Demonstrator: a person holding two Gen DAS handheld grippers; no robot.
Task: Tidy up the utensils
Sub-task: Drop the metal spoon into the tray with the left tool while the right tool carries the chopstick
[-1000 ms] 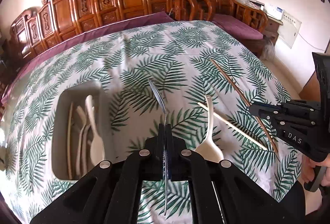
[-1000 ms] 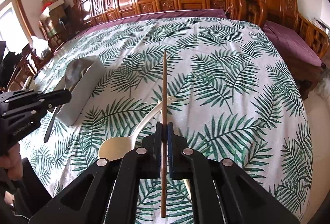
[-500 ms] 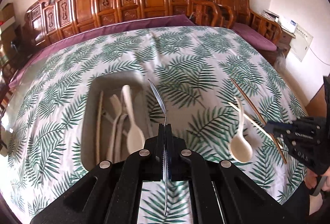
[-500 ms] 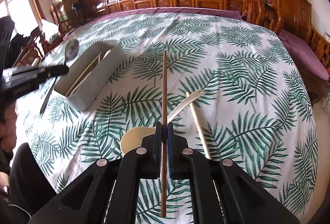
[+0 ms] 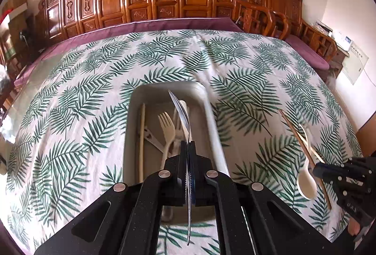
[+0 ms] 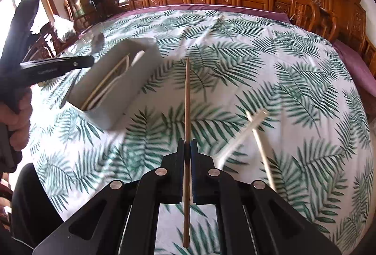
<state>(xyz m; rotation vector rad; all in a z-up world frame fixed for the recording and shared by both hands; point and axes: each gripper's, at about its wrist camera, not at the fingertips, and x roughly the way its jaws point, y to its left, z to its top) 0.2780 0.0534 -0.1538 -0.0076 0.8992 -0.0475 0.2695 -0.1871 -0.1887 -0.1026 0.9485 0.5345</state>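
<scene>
While the left tool clamps a metal spoon, the right tool pinches a chopstick.

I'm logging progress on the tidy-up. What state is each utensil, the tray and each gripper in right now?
left gripper: shut on metal spoon
metal spoon: held above the tray
right gripper: shut on brown chopstick
brown chopstick: held off the table
tray: holds a fork and other pale utensils
cream spoon: loose on tablecloth
pale chopstick: loose on tablecloth
</scene>
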